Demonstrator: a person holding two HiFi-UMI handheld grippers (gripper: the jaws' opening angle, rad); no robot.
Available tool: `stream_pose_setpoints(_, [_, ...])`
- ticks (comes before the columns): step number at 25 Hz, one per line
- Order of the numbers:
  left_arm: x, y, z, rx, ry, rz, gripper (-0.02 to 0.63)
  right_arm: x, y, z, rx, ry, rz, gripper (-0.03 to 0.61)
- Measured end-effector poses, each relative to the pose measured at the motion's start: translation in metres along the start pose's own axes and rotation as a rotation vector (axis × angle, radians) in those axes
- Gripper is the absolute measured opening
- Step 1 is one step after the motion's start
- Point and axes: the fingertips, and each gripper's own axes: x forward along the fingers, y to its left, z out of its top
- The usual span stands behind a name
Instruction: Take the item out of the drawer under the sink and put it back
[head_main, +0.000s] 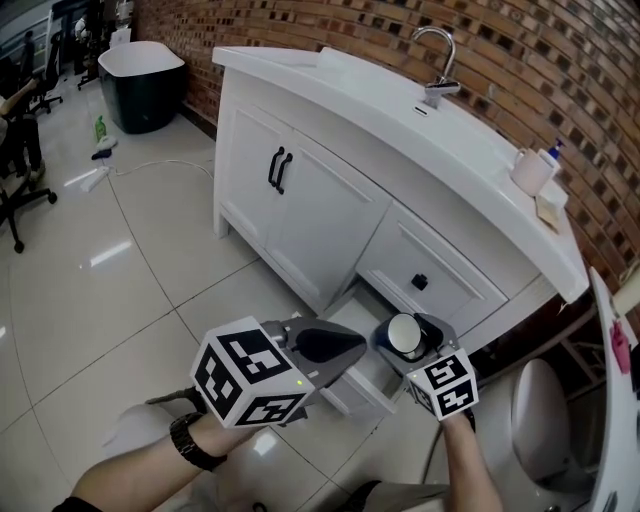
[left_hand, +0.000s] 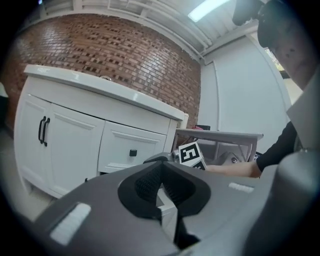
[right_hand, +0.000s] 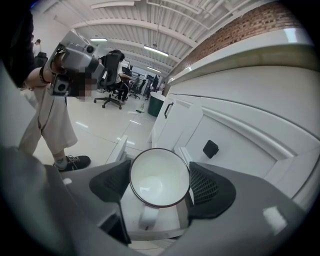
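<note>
Just above drawer (head_main: 362, 388), right gripper (head_main: 408, 338) around mug (right_hand: 159, 180).

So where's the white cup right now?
The cup is gripped in the right gripper, over the open drawer at the foot of the sink cabinet, lower right in the head view.

Head view looks down on the sink cabinet (head_main: 320, 220); gripper views face it low, close.
</note>
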Motion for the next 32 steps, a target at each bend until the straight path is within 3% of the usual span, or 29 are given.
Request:
stream_pose_setpoints(11, [-0.005,-0.002,0.002,-0.016,-0.012,-0.016,0.015,0.020,0.010,-0.016,0.020,0.045,0.032,0.370])
stream_pose_setpoints(22, [-0.008,-0.001,0.000,-0.036,-0.008,-0.020,0.015,0.084,0.005,-0.102,0.145,0.233,0.027,0.371])
stream_pose_setpoints(28, [-0.009,-0.001,0.002,-0.056,-0.020,-0.032,0.015,0.086,0.007,-0.104,0.110,0.220,0.027,0.381])
stream_pose_setpoints(32, [-0.007,-0.004,0.004,-0.074,-0.031,-0.052,0.015,0.069,0.006,-0.077,0.136,0.136,0.049,0.451])
